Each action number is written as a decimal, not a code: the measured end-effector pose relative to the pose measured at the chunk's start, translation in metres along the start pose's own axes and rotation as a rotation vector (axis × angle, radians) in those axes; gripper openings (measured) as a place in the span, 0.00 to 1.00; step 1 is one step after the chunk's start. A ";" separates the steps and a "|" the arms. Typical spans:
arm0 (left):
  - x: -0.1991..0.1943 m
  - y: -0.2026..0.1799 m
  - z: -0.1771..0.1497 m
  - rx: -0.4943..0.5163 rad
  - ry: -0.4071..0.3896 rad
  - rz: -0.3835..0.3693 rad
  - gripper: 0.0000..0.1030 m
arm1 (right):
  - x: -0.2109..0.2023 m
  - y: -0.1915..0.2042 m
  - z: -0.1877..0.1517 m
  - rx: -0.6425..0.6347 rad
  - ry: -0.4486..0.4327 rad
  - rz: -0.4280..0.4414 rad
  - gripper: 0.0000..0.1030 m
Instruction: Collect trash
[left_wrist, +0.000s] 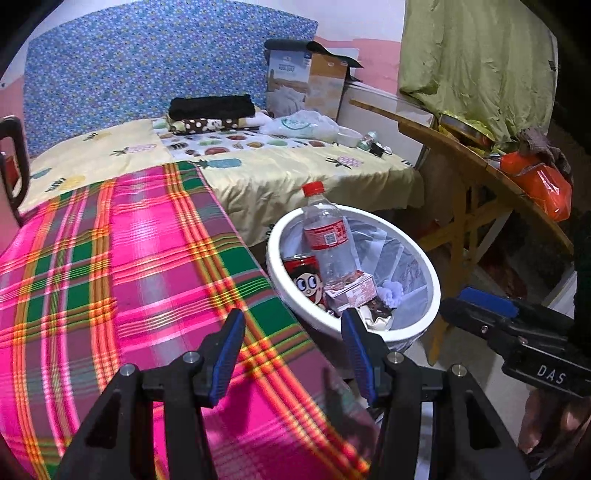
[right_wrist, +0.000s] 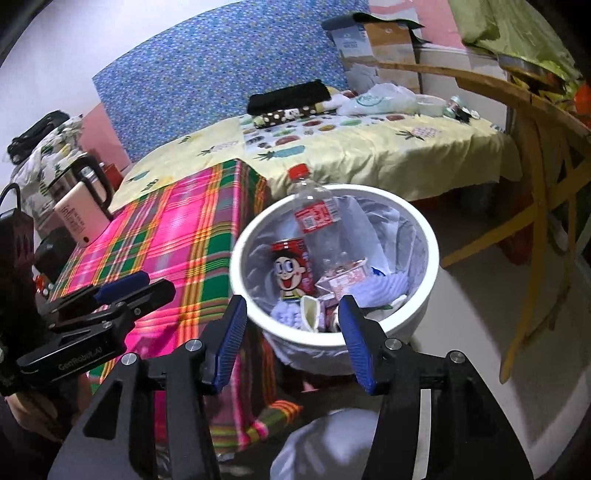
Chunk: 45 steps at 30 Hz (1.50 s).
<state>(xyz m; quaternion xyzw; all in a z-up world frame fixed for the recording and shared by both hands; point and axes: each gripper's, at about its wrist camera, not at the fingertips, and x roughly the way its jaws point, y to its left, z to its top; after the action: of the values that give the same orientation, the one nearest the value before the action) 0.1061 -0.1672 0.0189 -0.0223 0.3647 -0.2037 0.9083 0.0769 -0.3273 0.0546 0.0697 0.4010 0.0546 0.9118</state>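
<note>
A white bin (left_wrist: 274, 266) with a plastic liner stands on the floor beside the plaid table. Inside it lean a clear bottle with a red cap and label (left_wrist: 328, 240), a red cartoon can (left_wrist: 304, 282) and a small pink carton (left_wrist: 352, 291). My left gripper (left_wrist: 291, 354) hovers open and empty over the table's edge, just left of the bin. In the right wrist view the bin (right_wrist: 432, 258), bottle (right_wrist: 314, 212), can (right_wrist: 291, 269) and carton (right_wrist: 343, 280) lie right ahead. My right gripper (right_wrist: 293, 343) stands open and empty above the bin's near rim.
A pink and green plaid cloth (left_wrist: 129, 258) covers the table. Behind it is a bed with a yellow fruit-print sheet (left_wrist: 277, 173). A wooden folding table (left_wrist: 465, 173) with an orange bag (left_wrist: 543, 184) stands at the right. A kettle (right_wrist: 79, 199) sits at the table's far left.
</note>
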 end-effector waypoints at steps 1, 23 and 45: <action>-0.004 0.001 -0.002 0.001 -0.004 0.006 0.54 | -0.001 0.003 -0.001 -0.006 -0.003 0.002 0.52; -0.066 0.018 -0.043 -0.043 -0.057 0.117 0.55 | -0.036 0.044 -0.029 -0.122 -0.048 0.031 0.52; -0.081 0.016 -0.054 -0.042 -0.074 0.146 0.55 | -0.041 0.052 -0.035 -0.131 -0.057 0.040 0.52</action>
<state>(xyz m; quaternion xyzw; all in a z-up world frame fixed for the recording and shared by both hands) 0.0229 -0.1153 0.0297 -0.0220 0.3356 -0.1283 0.9330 0.0212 -0.2795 0.0698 0.0191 0.3691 0.0968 0.9241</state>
